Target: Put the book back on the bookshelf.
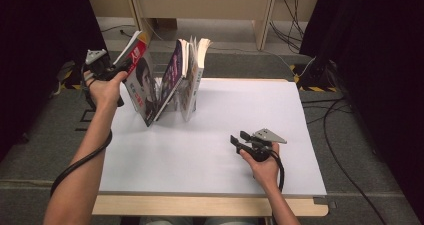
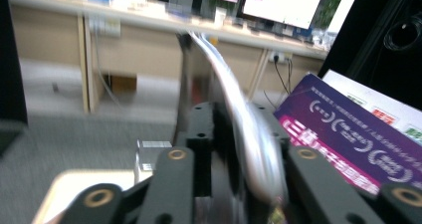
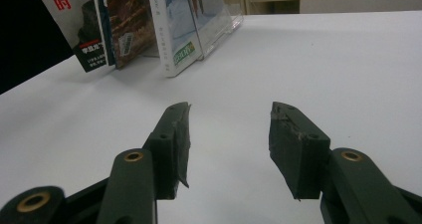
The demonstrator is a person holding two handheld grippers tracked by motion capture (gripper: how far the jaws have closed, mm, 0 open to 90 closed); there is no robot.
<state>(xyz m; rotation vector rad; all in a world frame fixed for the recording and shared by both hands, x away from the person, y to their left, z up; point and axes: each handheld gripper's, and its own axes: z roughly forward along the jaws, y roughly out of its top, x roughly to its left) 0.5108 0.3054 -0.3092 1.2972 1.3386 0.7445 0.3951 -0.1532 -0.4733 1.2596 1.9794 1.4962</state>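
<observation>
**Two grippers, one book in the clamp**

Two grippers are in play over the white table (image 1: 210, 135). Up at the far left corner, the left gripper (image 1: 116, 71) is at the red-and-white book (image 1: 140, 80), the outermost of a row of books standing at the table's back edge. In the left gripper view its black jaws are pressed in on either side of that book's thin, blurred edge (image 2: 239, 129), clamped tight on it. The book leans, its top tipped out to the left, away from the purple book (image 1: 172, 72) beside it; that purple cover (image 2: 348, 129) shows close at the right in the left gripper view. Further along stand the pale books (image 1: 195, 75), spread open like a fan, with a clear stand (image 3: 219, 27) at their base.

Over on the near right, the right gripper (image 1: 239, 139) rests low by the table surface, well apart from the row. Its jaws stand wide, nothing between them, the row of books ahead of it.
</observation>
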